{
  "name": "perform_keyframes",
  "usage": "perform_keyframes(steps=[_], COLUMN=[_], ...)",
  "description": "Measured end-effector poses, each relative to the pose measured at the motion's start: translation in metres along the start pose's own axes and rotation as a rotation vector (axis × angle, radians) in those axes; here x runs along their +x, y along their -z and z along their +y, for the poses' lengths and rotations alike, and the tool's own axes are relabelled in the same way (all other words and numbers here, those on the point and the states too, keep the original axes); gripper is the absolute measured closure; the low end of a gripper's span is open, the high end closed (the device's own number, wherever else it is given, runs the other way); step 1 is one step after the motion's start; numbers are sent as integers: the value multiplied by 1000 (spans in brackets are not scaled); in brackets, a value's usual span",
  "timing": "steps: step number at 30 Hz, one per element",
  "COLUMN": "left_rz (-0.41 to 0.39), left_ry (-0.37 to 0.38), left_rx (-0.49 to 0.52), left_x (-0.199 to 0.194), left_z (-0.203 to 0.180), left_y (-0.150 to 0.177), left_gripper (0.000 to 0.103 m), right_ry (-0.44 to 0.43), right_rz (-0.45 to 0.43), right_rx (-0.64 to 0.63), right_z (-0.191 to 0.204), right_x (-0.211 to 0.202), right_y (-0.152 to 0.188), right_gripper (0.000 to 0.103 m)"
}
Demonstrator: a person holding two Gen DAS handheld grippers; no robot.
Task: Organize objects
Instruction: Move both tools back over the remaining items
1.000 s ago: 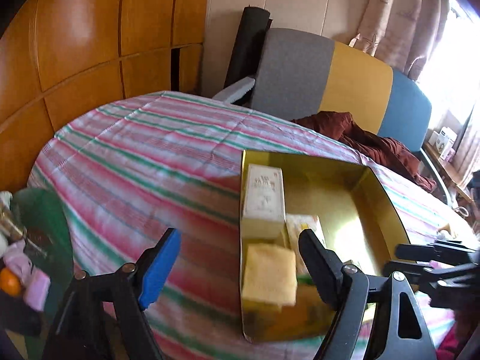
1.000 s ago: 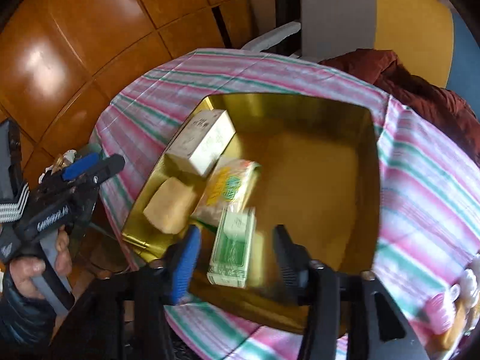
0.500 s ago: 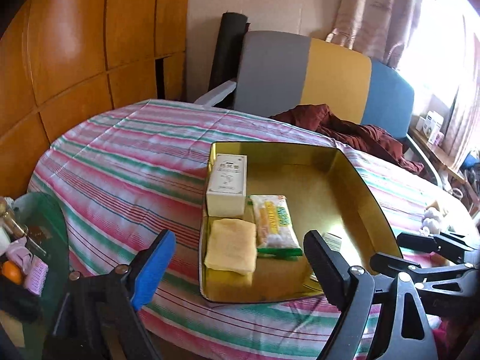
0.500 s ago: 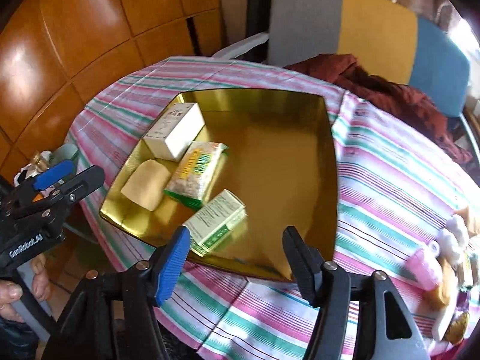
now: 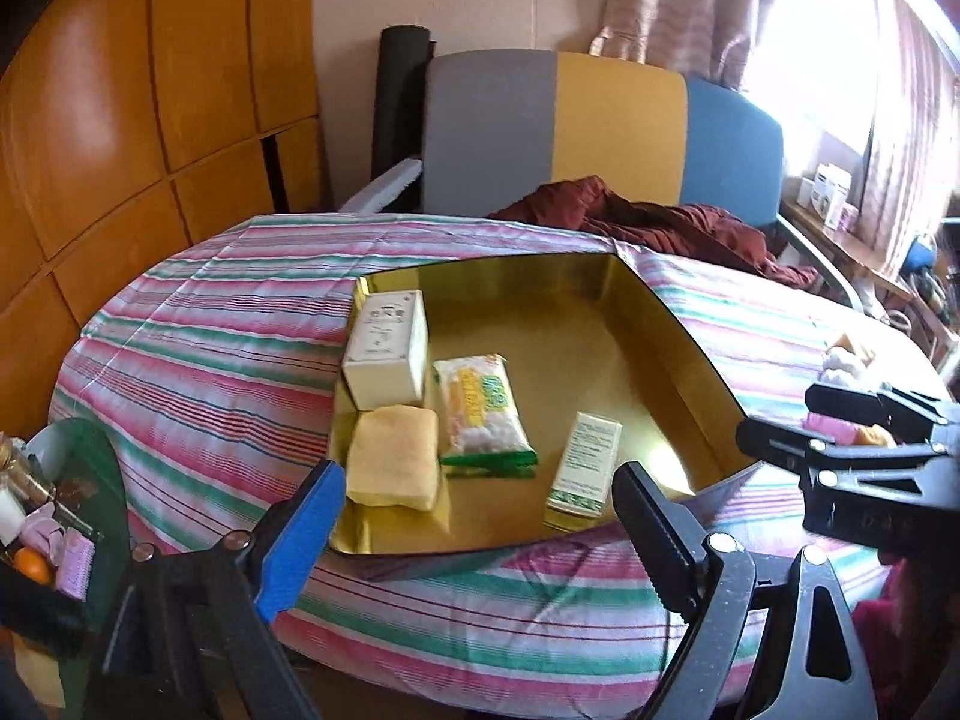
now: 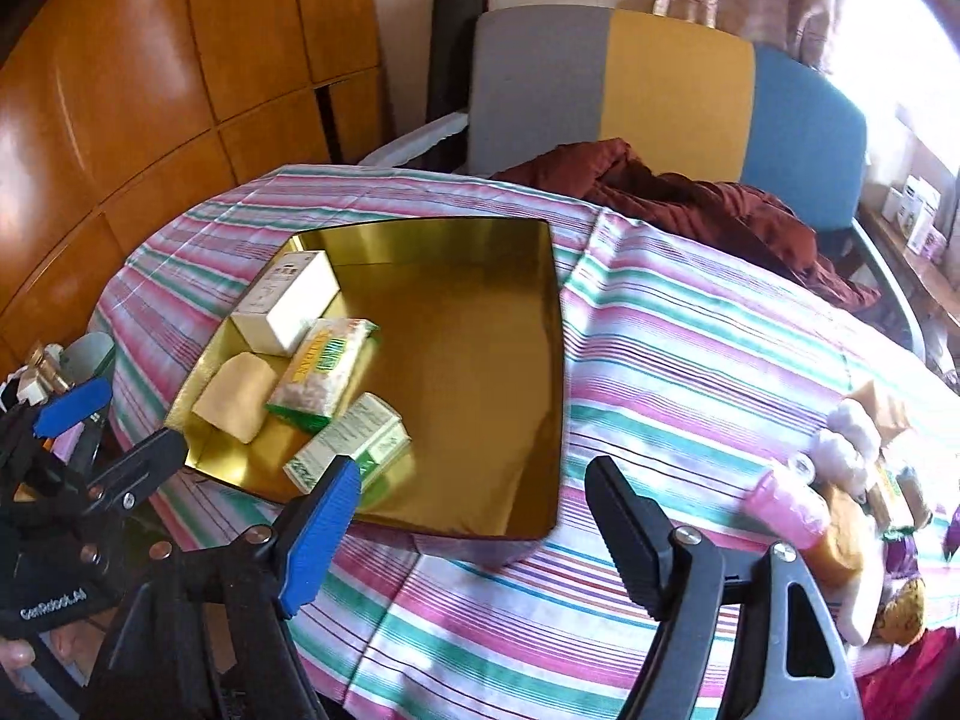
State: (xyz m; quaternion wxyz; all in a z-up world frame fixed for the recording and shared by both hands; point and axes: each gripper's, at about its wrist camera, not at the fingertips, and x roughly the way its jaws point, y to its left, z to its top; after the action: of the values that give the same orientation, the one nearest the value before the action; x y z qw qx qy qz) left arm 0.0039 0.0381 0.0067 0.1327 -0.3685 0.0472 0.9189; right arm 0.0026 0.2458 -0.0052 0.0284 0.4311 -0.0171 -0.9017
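Gold tray (image 5: 672,324), left wrist view: it sits on the striped tablecloth (image 5: 198,348) holding a white box (image 5: 387,348), a yellow pad (image 5: 393,465), a snack packet (image 5: 480,405) and a small green box (image 5: 585,462), while the left gripper (image 5: 474,516) hangs short of its near edge, jaws opening with nothing between them. Right wrist view: the right gripper (image 6: 474,516) is likewise opening and empty above the tray's near rim (image 6: 480,531); a cluster of loose items (image 6: 840,492) at the cloth's right edge is not yet in the tray, so the job looks partly done.
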Motion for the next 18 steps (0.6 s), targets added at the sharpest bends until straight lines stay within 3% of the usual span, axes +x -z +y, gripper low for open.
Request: perform_keyframes(steps=[12,18], left_rz=[47,49], left_ry=[83,133], left_rx=[96,159], left_x=[10,12], left_z=[-40,-67], left_y=[2,-6], left_gripper=[10,10], right_ry=[100,172], right_rz=[39,37], right_rx=[143,219], right_z=[-67,-120], right_x=[1,-10], right_y=[21,26], right_gripper=[25,25])
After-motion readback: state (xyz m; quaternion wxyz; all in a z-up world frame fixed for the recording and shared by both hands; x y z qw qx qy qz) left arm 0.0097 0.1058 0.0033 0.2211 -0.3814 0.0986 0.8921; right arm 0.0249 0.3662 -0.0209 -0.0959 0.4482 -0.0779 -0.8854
